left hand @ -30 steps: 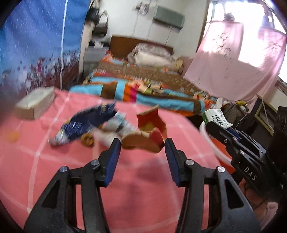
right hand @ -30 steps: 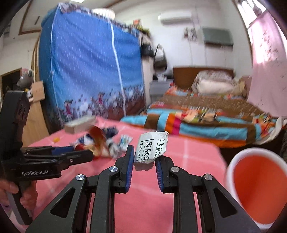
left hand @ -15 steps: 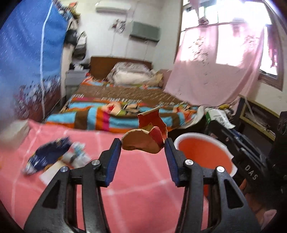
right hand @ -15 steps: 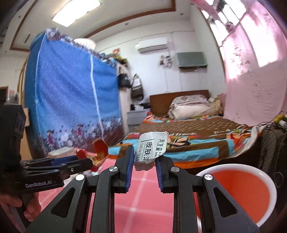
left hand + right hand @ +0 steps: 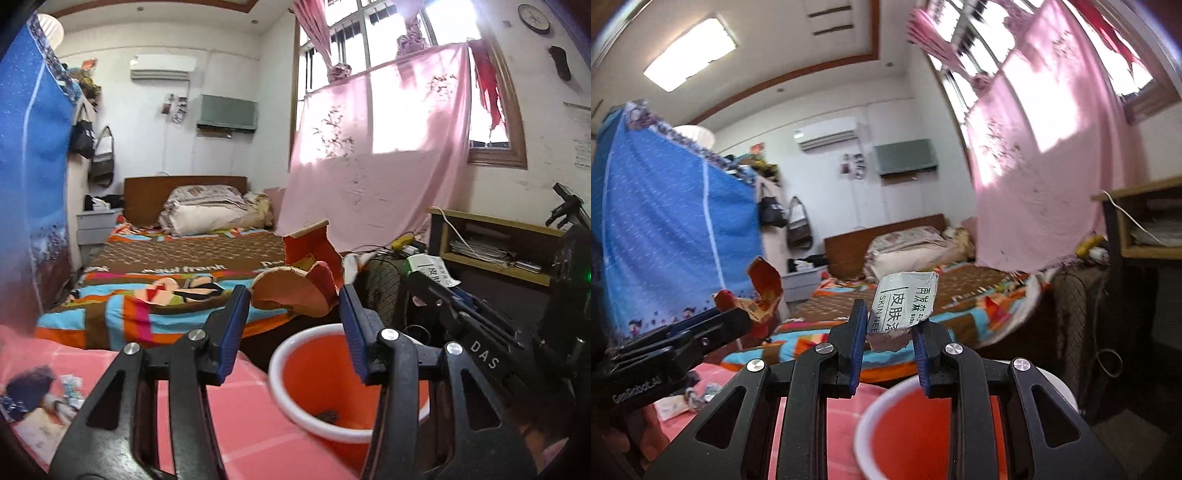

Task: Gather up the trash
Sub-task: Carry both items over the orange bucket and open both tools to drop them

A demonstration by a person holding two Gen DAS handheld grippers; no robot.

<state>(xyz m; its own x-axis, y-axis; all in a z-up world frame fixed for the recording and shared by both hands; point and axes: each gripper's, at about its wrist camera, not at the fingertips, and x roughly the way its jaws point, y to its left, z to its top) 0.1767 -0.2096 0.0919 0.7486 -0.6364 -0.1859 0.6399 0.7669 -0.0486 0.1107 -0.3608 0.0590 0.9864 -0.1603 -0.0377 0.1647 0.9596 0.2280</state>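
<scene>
Since a second ago, both swung off the pink-clothed counter [image 5: 236, 421] toward its far edge; orange bucket [image 5: 317, 373] now directly below and ahead, where earlier only its rim showed at the right. Leftover wrappers [image 5: 33, 395] now far back-left of the left gripper [image 5: 293, 302], at the picture's edge.

Left gripper clamped on a torn red cardboard scrap [image 5: 306, 269], curled, raw brown on its underside, held just above the bucket's white rim. Right gripper [image 5: 890, 328] closed narrow on a crumpled white packet [image 5: 905, 302] with printed black characters, ragged lower edge, likewise over the bucket [image 5: 923, 435] mouth. Seen from the right wrist, red scrap [image 5: 762, 291] up-left, well apart from the packet.

Open air beneath both loads; bucket interior smooth plastic, a few dark bits at the bottom. Striped bedspread [image 5: 155, 291] beyond the counter edge, a dark gap between.
</scene>
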